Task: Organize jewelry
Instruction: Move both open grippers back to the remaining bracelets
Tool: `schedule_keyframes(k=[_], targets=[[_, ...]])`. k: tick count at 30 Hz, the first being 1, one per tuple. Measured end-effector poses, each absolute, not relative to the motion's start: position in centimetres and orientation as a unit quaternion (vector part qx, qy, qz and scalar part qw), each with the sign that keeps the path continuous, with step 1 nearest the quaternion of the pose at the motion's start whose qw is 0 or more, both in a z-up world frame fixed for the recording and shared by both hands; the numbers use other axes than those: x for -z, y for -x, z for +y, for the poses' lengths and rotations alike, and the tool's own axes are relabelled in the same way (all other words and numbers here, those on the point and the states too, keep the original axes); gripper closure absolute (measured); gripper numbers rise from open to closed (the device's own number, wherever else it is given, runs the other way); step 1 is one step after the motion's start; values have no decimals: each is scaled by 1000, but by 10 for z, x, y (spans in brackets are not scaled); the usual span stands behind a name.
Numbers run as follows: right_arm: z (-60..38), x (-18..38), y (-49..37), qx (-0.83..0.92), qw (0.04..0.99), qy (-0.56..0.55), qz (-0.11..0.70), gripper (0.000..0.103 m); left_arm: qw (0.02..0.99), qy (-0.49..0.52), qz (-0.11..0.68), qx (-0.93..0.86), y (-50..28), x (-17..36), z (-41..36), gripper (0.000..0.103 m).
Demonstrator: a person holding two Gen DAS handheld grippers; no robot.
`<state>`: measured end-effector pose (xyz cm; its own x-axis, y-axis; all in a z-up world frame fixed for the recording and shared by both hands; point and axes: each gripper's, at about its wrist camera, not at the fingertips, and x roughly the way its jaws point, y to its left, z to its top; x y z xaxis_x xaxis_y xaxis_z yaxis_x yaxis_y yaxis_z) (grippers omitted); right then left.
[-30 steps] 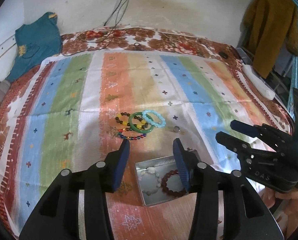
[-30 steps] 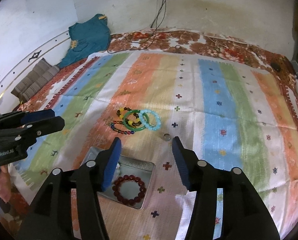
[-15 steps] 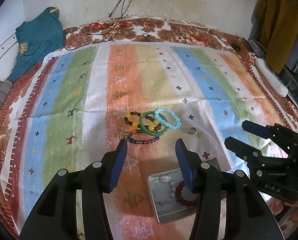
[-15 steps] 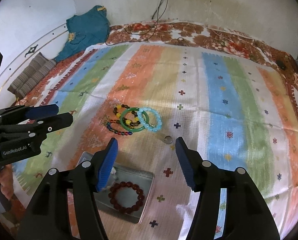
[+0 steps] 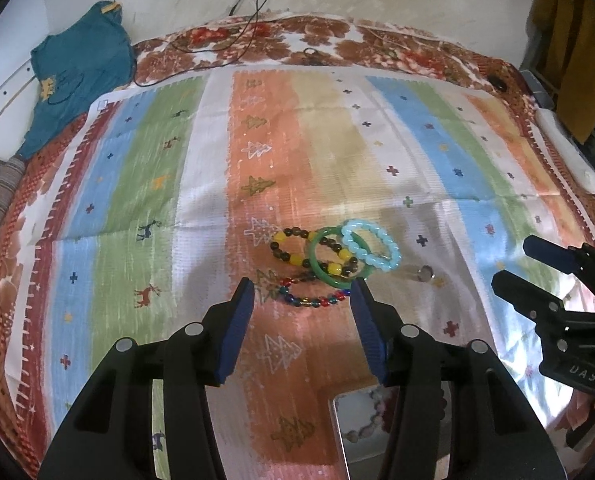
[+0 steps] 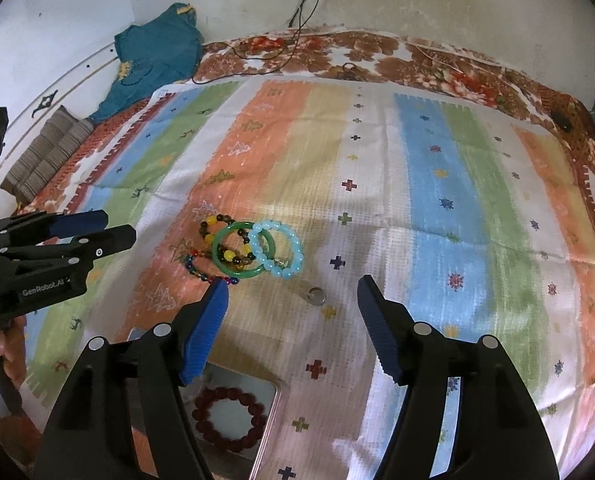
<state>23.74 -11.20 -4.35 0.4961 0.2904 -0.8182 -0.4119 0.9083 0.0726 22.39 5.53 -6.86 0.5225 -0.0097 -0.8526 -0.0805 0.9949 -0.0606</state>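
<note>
Left gripper point(image 5: 302, 286) above flat multicolour bracelet point(image 5: 311, 295)

On the striped cloth point(image 6: 425, 200), 4 bracelets point(image 6: 253, 250) lie in an overlapping cluster near the middle, with a small ring point(image 6: 316, 295) just right of them and nearer. A metal tin point(image 6: 275, 404) sits at the near edge – 1 beaded bracelet point(image 6: 229, 418) lies in it. Far left, a folded garment point(image 6: 153, 60) rests against the wall.

Glossy green bangle point(image 6: 243, 255) (woven cloth point(image 6: 437, 200) beneath).
</note>
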Motion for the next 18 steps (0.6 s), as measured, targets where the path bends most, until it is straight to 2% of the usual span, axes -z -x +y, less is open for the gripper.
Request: schedule_keyframes(k=[18], targets=[[-100, 62, -265, -195, 857, 78, 471, 36, 857, 58, 511, -33, -254, 91, 73, 48]])
